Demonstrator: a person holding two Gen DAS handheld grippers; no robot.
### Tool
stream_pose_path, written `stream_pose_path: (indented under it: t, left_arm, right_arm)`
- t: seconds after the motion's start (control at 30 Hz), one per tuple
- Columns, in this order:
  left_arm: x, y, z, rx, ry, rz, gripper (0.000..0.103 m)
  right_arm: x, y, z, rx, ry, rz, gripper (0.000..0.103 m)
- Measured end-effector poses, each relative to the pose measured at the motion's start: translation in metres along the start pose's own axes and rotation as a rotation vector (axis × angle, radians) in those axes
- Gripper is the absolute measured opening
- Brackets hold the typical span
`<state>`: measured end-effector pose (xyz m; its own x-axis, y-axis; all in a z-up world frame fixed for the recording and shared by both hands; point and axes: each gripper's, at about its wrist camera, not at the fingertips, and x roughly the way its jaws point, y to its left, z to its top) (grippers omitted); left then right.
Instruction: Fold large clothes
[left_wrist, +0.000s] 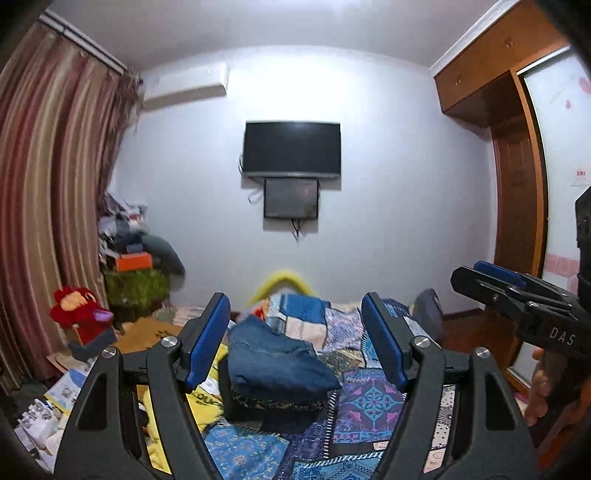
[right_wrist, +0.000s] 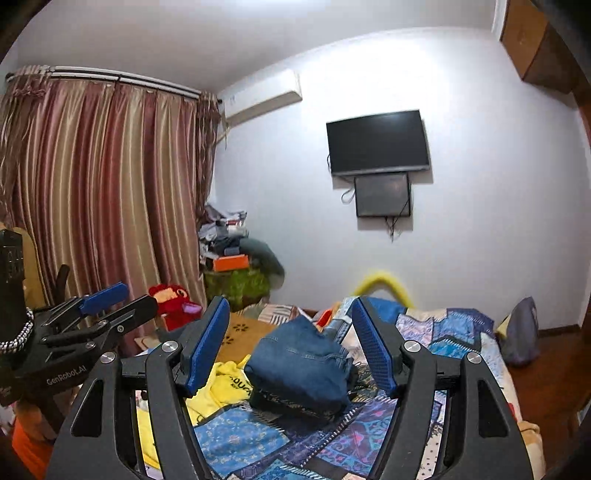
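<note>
Both grippers are raised above the bed, pointing toward the far wall, neither holding anything. Left gripper (left_wrist: 295, 339): blue-padded fingers (left_wrist: 207, 336) wide apart, nothing between them. Right gripper (right_wrist: 288, 343): fingers (right_wrist: 373, 347) also spread wide, holding nothing. The right gripper shows side-on at the right edge of the left wrist view, the left gripper at the left edge of the right wrist view; each hangs well above the bed.

Folded jeans (left_wrist: 273, 362) sit on top of a small stack of dark folded clothes (left_wrist: 273, 406) on the patchwork bedspread (left_wrist: 369, 406), roughly mid-bed. In both views the jeans appear framed between the open fingers, but they lie beyond and below them, not touching.

A yellow garment (right_wrist: 225, 387) lies crumpled just left of the stack, touching its edge, with dark lettering partly visible; the text is too cut off to read.

Background: a red plush toy (left_wrist: 79, 314) left of the bed, striped curtains (right_wrist: 103, 192), a wall TV (left_wrist: 291, 149) with a smaller screen (left_wrist: 291, 199) hanging below it, an air conditioner (right_wrist: 262, 98) high up, a pile of stuff in the corner (left_wrist: 136, 258), and a wooden wardrobe (left_wrist: 517, 184) at right.
</note>
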<state>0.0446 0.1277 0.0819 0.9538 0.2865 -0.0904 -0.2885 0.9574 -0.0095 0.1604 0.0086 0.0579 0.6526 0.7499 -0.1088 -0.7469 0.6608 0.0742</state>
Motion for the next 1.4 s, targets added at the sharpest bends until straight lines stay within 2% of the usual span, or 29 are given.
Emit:
stream_pose_path:
  t: [0.07, 0.13, 0.2, 0.23, 0.3, 0.4, 0.5, 1.4]
  left_arm:
    - [-0.016, -0.004, -0.006, 0.003, -0.039, 0.028, 0.074]
    - [-0.025, -0.007, -0.012, -0.006, -0.06, 0.039, 0.081]
    - [-0.033, -0.008, -0.018, -0.01, -0.067, 0.045, 0.089]
    - [-0.036, -0.009, -0.02, -0.011, -0.068, 0.051, 0.092]
    - [-0.039, -0.01, -0.025, -0.02, -0.062, 0.057, 0.102]
    - [-0.041, -0.011, -0.029, -0.039, -0.046, 0.054, 0.102]
    - [-0.043, -0.013, -0.031, -0.039, -0.036, 0.058, 0.102]
    - [-0.027, -0.021, -0.04, -0.035, 0.023, 0.065, 0.103]
  right_arm:
    - [-0.004, 0.003, -0.005, 0.001, -0.008, -0.025, 0.067]
    - [-0.003, 0.002, -0.011, 0.005, -0.015, -0.052, 0.072]
    - [-0.004, 0.002, -0.015, 0.012, -0.023, -0.075, 0.084]
    - [-0.007, 0.002, -0.015, 0.015, -0.027, -0.084, 0.085]
    - [-0.006, 0.003, -0.018, 0.013, -0.029, -0.106, 0.089]
    - [-0.011, 0.003, -0.019, 0.012, -0.04, -0.13, 0.103]
    - [-0.017, 0.005, -0.018, 0.005, -0.057, -0.146, 0.103]
    - [-0.024, 0.002, -0.028, 0.016, 0.002, -0.146, 0.103]
